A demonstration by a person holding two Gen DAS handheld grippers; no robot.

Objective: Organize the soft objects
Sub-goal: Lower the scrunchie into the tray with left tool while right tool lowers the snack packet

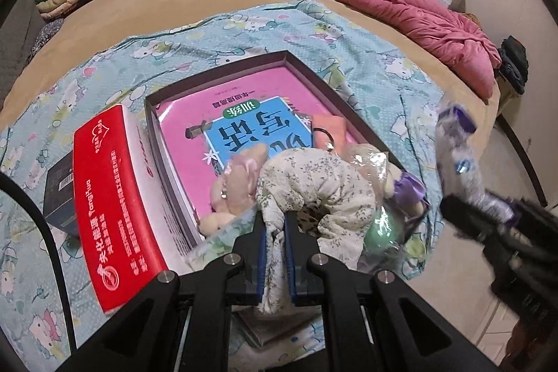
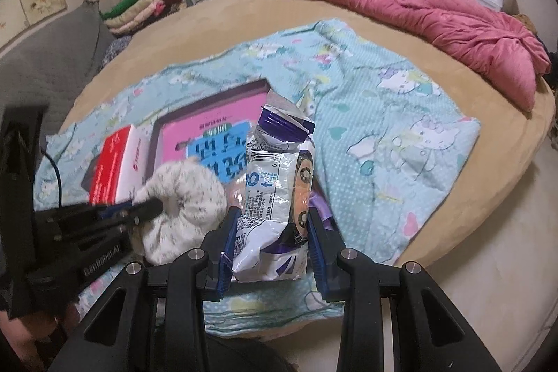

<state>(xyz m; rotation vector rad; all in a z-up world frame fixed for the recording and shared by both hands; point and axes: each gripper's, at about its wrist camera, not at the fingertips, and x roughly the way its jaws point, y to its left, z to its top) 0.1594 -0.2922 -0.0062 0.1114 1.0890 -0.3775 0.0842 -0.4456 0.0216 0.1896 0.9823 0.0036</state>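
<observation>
A white floral-print soft fabric piece [image 1: 314,183] hangs pinched in the left gripper's [image 1: 275,232] closed jaws over the dark shallow box [image 1: 216,72] on the bed; the right gripper's [image 2: 272,225] jaws clamp a crinkly white-and-purple snack packet [image 2: 275,183] beside it.

Both grippers are matte black with angular linkage arms, silver round screw heads at the pivots and blue ribbed finger pads [image 2: 315,234]. The left gripper [image 2: 146,210] bears white lettering; a black cable [image 1: 42,218] trails beside it.
</observation>
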